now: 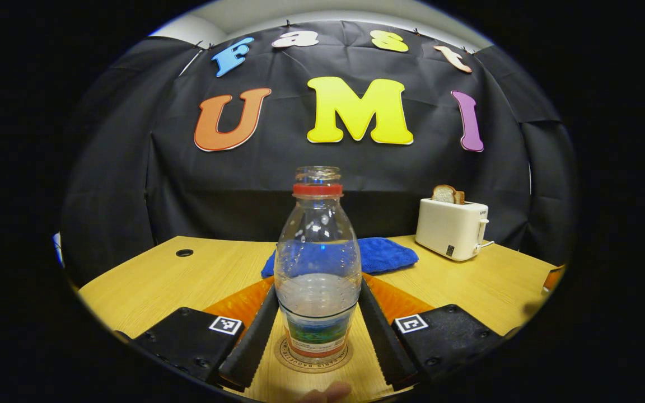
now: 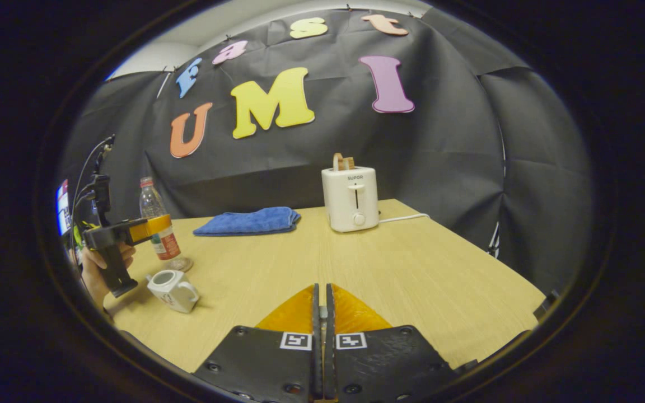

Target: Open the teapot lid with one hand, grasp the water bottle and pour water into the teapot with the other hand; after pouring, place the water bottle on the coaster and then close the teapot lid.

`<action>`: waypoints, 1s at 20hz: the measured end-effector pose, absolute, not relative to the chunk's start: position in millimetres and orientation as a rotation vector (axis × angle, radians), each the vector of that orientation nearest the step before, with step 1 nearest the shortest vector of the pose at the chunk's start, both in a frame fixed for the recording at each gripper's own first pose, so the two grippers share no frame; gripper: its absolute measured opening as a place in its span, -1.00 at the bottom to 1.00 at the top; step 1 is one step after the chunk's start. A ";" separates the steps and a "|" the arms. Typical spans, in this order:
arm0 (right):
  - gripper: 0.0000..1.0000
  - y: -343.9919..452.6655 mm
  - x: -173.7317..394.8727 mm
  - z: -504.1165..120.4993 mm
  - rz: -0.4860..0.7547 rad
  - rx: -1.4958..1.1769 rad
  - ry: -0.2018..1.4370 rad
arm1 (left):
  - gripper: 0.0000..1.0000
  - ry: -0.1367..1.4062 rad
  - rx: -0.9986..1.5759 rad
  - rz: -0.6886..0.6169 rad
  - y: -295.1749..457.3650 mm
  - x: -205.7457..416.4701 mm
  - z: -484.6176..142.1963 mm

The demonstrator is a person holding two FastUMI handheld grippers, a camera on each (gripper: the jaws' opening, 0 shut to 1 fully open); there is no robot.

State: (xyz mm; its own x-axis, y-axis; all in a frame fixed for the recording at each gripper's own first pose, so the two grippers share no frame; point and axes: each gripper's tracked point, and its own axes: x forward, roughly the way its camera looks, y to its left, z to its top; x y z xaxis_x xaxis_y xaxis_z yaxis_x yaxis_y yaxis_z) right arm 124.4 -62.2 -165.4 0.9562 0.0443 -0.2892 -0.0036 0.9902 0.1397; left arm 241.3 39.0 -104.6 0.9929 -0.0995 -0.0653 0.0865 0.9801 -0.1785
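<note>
Standing on the coaster [image 1: 312,358], bottle [image 1: 317,263] sat between our left gripper [image 1: 316,336] fingers, contact unclear; right gripper [image 2: 322,313] closed, empty.

left gripper [image 1: 318,330] spread, right gripper [image 2: 322,313] closed

A light wooden table [image 2: 401,268] carries a folded blue towel [image 2: 249,221] and a white toaster [image 2: 351,198] toward the back. Near its left edge a white teapot [image 2: 172,289] sits just beside a round coaster [image 1: 312,356], on which the bottle [image 1: 317,263] stands upright.
</note>
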 end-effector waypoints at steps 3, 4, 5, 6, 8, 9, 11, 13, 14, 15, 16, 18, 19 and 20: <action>-0.98 -59.8 121.6 -160.5 0.025 0.133 0.287 | 0.82 0.080 -0.192 -0.105 37.2 237.8 -105.3; -0.98 -58.4 120.7 -158.1 0.026 0.135 0.282 | 0.87 0.084 -0.197 -0.110 37.0 235.7 -106.1; -0.98 -55.5 119.4 -154.9 0.027 0.133 0.277 | 0.87 0.082 -0.198 -0.108 37.8 234.1 -104.9; -0.98 -52.6 118.4 -152.2 0.029 0.133 0.272 | 0.96 0.077 -0.198 -0.101 41.0 233.2 -103.3; -0.98 -43.3 114.1 -145.8 0.045 0.124 0.262 | 0.97 0.071 -0.201 -0.095 43.8 231.0 -101.3; -0.98 -40.1 112.1 -141.6 0.045 0.113 0.253 | 0.97 0.068 -0.209 -0.100 44.6 228.8 -100.6; -0.98 -34.9 107.4 -133.1 0.048 0.100 0.236 | 0.97 0.071 -0.220 -0.102 46.1 224.9 -102.3; -0.98 -21.5 102.3 -125.0 0.070 0.110 0.223 | 0.98 0.084 -0.232 -0.101 50.9 219.1 -106.3; -0.98 -13.5 99.4 -121.3 0.089 0.114 0.216 | 0.98 0.085 -0.238 -0.098 57.0 214.3 -106.9; -0.98 -6.0 97.3 -117.1 0.103 0.112 0.206 | 0.98 0.084 -0.247 -0.097 61.6 209.3 -107.5; -0.98 0.6 95.3 -114.9 0.112 0.105 0.201 | 0.97 0.087 -0.259 -0.087 68.9 202.2 -108.4; -0.98 15.6 91.2 -107.8 0.133 0.099 0.182 | 0.97 0.113 -0.289 -0.070 79.2 186.5 -112.5; -0.99 24.4 89.7 -105.4 0.150 0.093 0.179 | 0.96 0.104 -0.292 -0.074 82.2 178.7 -109.8; -0.98 32.7 88.6 -106.0 0.162 0.082 0.188 | 0.96 0.087 -0.290 -0.084 84.9 171.1 -104.0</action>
State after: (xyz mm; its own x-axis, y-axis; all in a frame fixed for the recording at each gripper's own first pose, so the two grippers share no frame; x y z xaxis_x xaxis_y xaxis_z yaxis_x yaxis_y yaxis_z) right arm 88.6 32.7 -106.0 0.9694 0.1677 -0.1793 -0.1524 0.9836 0.0961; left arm 171.1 84.9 -104.0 0.9928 -0.0951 -0.0734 0.0702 0.9549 -0.2885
